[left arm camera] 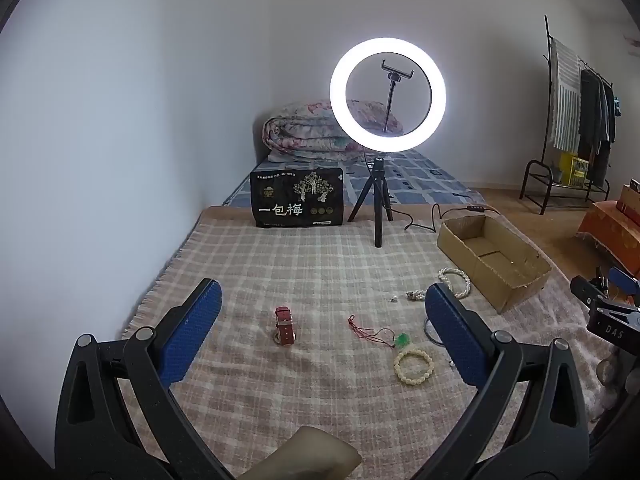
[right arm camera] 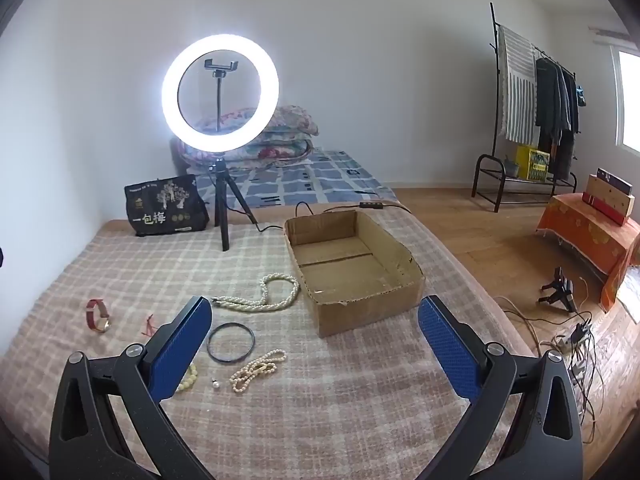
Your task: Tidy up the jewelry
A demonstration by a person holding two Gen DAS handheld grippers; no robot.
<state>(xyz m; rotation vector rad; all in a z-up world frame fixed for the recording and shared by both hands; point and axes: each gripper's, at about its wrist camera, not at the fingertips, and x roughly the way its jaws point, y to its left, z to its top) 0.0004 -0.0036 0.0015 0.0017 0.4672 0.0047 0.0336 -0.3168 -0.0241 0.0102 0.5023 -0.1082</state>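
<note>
Jewelry lies on a plaid blanket [left arm camera: 300, 272]. A red-strap watch [left arm camera: 284, 325] is ahead of my open, empty left gripper [left arm camera: 320, 312], with a red cord holding a green pendant [left arm camera: 401, 339] and a cream bead bracelet [left arm camera: 414, 366] to its right. My open, empty right gripper [right arm camera: 316, 324] hovers near a dark bangle [right arm camera: 231, 339], a small pearl strand [right arm camera: 256, 368], a twisted pearl necklace [right arm camera: 264, 292] and a loose bead [right arm camera: 216, 384]. An open cardboard box [right arm camera: 360, 308] stands ahead, empty. The watch [right arm camera: 98, 314] shows at far left in the right wrist view.
A lit ring light on a tripod [left arm camera: 387, 92] and a black printed bag [left arm camera: 298, 196] stand at the blanket's far end, its cable [left arm camera: 432, 216] trailing by the box [left arm camera: 496, 256]. The wall is left. Right are floor, cables [right arm camera: 576, 332], a clothes rack [right arm camera: 540, 120].
</note>
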